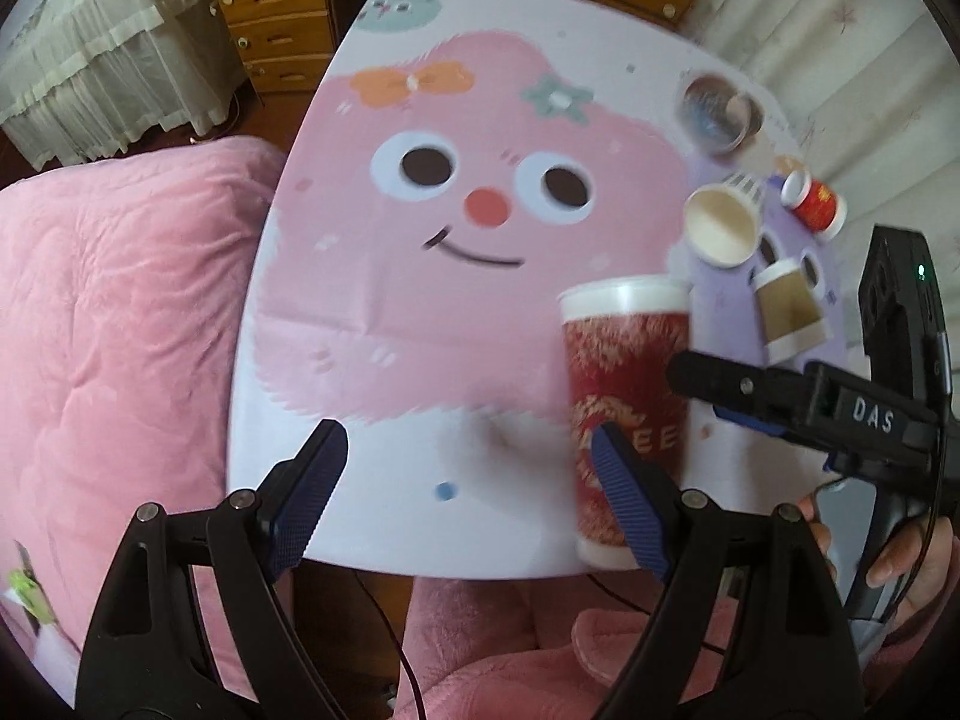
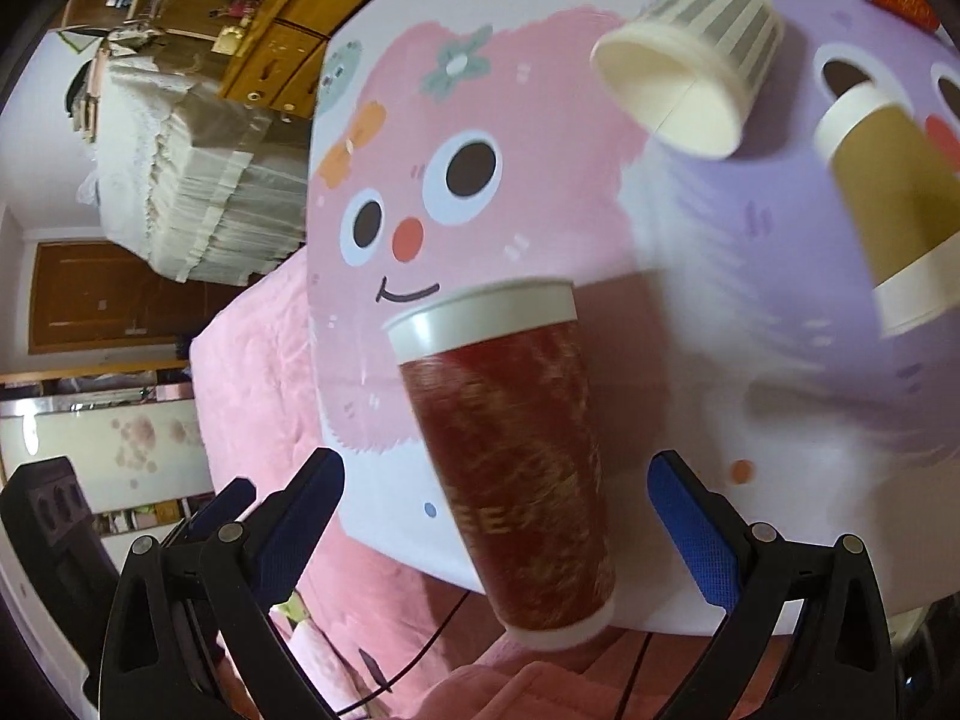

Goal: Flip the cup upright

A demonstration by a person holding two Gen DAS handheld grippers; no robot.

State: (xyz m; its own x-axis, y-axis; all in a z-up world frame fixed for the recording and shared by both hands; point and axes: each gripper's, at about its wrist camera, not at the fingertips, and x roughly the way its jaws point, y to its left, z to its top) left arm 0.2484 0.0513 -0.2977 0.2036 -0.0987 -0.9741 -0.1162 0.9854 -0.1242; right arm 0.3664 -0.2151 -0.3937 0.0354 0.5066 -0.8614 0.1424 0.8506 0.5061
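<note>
A tall red paper cup (image 1: pixel 627 396) with a white rim stands upright at the table's near edge; it also shows in the right wrist view (image 2: pixel 516 468), blurred and looking tilted. My right gripper (image 2: pixel 495 516) is open, its blue-padded jaws wide on either side of the cup and not touching it. It shows from the side in the left wrist view (image 1: pixel 714 384), reaching the cup from the right. My left gripper (image 1: pixel 474 480) is open and empty, just left of the cup.
A white table (image 1: pixel 384 312) has a pink cartoon face. On its right lie a striped cream cup (image 1: pixel 720 222), a brown cup (image 1: pixel 789 309), a small red cup (image 1: pixel 816 204) and a clear cup (image 1: pixel 717 111). Pink bedding (image 1: pixel 114 312) lies left, wooden drawers (image 1: pixel 270 6) behind.
</note>
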